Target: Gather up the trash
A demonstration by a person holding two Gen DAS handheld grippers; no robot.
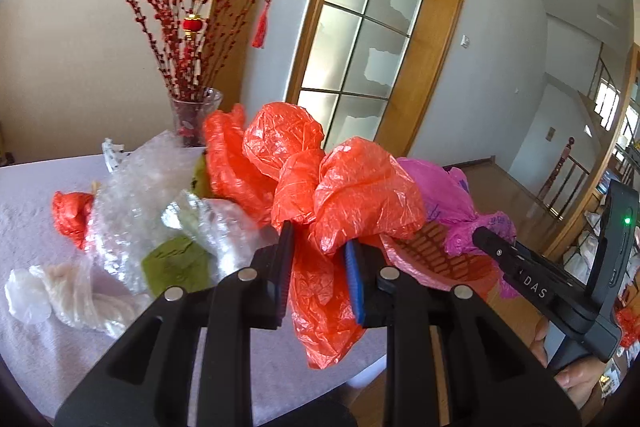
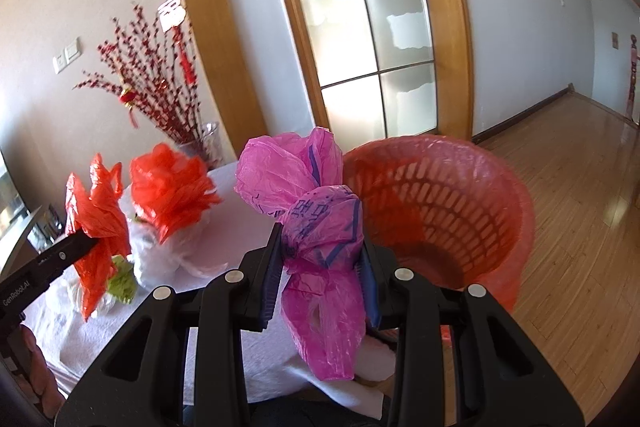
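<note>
In the left wrist view my left gripper (image 1: 320, 247) is shut on a crumpled orange-red plastic bag (image 1: 352, 195), which hangs above the white-clothed table (image 1: 24, 235). My right gripper (image 2: 320, 247) is shut on a crumpled pink plastic bag (image 2: 320, 223) with blue print, held near the table's edge. Just to its right stands a red mesh basket (image 2: 460, 203) lined with red film, with nothing visible inside. Each wrist view also catches the other gripper: the right gripper (image 1: 486, 237) with the pink bag (image 1: 436, 187), and the left gripper (image 2: 86, 243) with the red bag (image 2: 96, 211).
Bubble wrap (image 1: 140, 187), a green piece (image 1: 176, 263), a whitish plastic bag (image 1: 52, 291) and a small red bag (image 1: 72, 215) lie on the table. A glass vase of red branches (image 1: 196, 115) stands at the back. Wooden floor (image 2: 580, 227) stretches right of the basket, below a glass-paned door (image 2: 360, 27).
</note>
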